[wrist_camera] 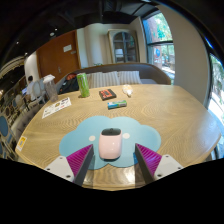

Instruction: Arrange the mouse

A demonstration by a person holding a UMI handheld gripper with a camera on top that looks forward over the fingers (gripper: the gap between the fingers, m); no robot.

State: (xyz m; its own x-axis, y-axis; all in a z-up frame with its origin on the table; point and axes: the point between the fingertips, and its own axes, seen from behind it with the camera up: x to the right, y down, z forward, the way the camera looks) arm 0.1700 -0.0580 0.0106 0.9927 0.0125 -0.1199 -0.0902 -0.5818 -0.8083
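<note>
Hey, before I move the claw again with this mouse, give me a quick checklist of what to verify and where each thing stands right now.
1. Mouse sits between the claw fingers: ok.
2. Both pads pressing on the mouse: not ok; a gap shows at each side, so the claw is open.
3. Mouse resting on the blue mouse pad: ok.
4. Mouse centred between the fingers: ok, roughly even gaps.
5. Table ahead is free of clutter near the pad: ok; the green can, small box and papers lie well beyond.
6. Mouse cable or its routing: cannot tell.
</note>
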